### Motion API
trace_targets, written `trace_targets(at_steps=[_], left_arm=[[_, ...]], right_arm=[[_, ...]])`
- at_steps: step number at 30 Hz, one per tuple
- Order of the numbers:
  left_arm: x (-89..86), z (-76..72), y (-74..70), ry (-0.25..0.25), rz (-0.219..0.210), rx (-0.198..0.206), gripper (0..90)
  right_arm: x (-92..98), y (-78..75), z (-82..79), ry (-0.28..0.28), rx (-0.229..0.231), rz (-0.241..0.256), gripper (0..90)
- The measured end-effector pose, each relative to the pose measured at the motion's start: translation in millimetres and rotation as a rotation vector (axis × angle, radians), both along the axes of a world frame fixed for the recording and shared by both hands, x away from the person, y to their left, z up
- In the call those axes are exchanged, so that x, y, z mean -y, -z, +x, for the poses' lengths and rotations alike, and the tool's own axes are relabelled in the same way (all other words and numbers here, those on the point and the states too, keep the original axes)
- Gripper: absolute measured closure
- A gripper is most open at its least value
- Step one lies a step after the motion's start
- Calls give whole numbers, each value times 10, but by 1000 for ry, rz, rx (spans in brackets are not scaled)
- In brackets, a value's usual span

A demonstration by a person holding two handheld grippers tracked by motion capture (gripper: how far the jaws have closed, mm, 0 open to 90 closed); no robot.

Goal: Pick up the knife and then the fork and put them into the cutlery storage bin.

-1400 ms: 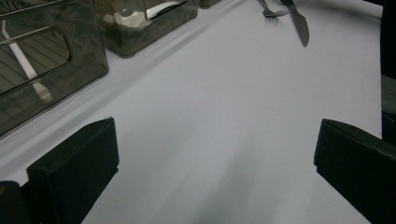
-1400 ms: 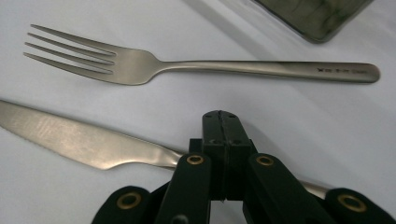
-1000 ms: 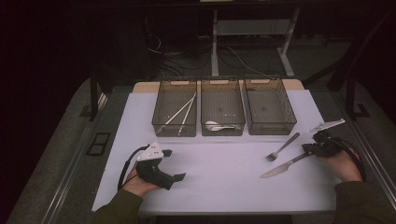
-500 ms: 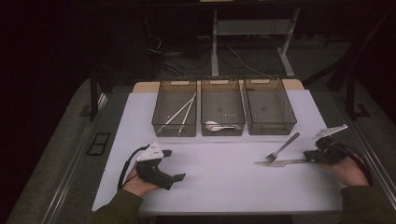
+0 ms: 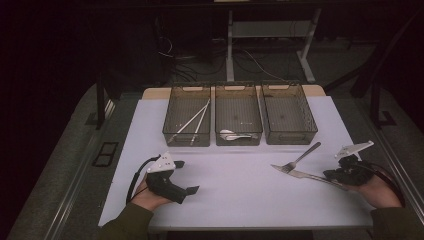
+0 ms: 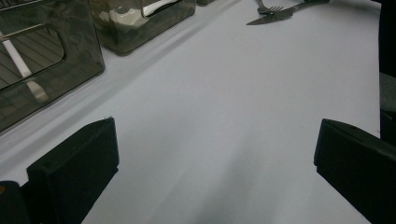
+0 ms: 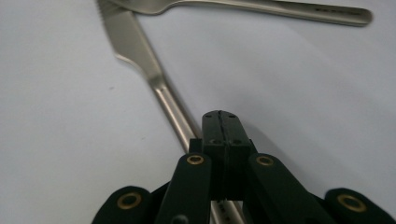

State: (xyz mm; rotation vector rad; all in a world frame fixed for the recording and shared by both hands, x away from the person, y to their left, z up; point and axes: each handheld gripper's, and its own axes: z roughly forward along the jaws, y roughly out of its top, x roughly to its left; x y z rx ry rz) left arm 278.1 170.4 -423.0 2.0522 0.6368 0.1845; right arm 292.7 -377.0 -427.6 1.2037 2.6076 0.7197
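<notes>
At four o'clock on the white table (image 5: 240,180), my right claw (image 5: 334,176) is clamped on the knife (image 5: 305,174) by its handle. Seen along that claw, the jaws are pressed together over the handle, and the blade runs off toward eleven o'clock, ending under the fork's prongs. The fork (image 5: 300,157) lies just past the knife's tip, its handle pointing toward one o'clock. My left claw (image 5: 186,177) rests at seven o'clock on the table, jaws spread wide with nothing between them, well apart from the knife. Three bins (image 5: 239,131) stand in a row at twelve o'clock.
</notes>
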Motion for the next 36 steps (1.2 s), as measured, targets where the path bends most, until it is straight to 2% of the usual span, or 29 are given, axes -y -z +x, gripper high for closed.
trace_targets(at_steps=[5,10,14,17,22,32,36], left_arm=[[3,-1,1,1,-1,-1,0],[1,0,-1,0,1,0,0],[1,2,0,-2,1,-1,0],[1,2,-1,0,2,-1,0],[1,3,2,-4,-3,-2,0],[5,2,4,-6,-7,-4,0],[3,6,8,-4,-5,-6,0]], right_arm=[[-28,-27,-87,-53,-25,34,897],[-42,-48,-106,-68,1,13,895],[-92,-117,-72,-94,11,8,811],[-164,-118,-24,-144,6,-23,764],[-276,-106,39,-214,-25,-75,732],[-475,-83,197,-325,-97,-253,740],[-523,-74,245,-361,-128,-275,757]])
